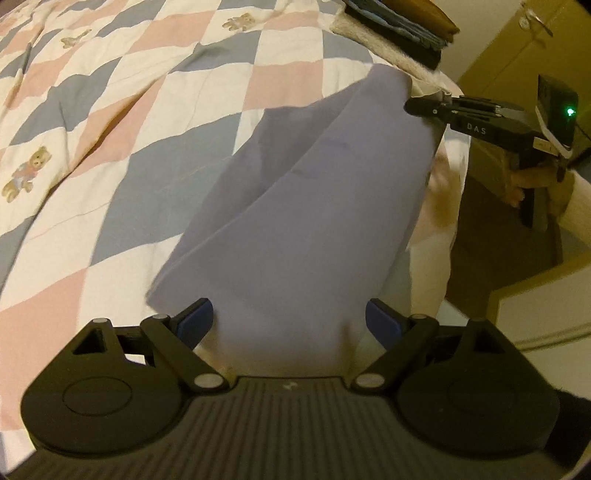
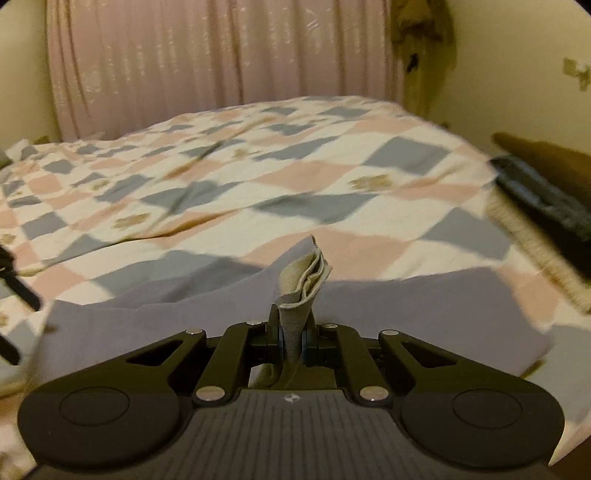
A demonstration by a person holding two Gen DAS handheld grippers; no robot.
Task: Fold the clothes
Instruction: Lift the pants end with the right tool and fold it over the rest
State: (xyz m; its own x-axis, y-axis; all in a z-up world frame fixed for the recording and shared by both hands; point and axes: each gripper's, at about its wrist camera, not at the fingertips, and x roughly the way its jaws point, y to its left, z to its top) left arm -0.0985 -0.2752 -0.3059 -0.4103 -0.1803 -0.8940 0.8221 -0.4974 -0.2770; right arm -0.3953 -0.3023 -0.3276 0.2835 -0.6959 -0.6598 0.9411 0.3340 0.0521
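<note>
Cloth [image 1: 317, 192] lies on quilt [image 1: 110, 110], one corner lifted. Right gripper [image 2: 293, 343] clamped on bunched cloth corner [image 2: 304, 280]. Left gripper [image 1: 288, 325] jaws apart, cloth edge between them, not pinched. Dark stack [image 1: 402, 26] at quilt's far edge.

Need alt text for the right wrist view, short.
The right gripper has its jaws shut on a bunched edge of a lavender garment, whose folded layers stick up between them. The garment spreads over a checked quilt in pink, grey-blue and cream, with a pink curtain behind the bed.
</note>
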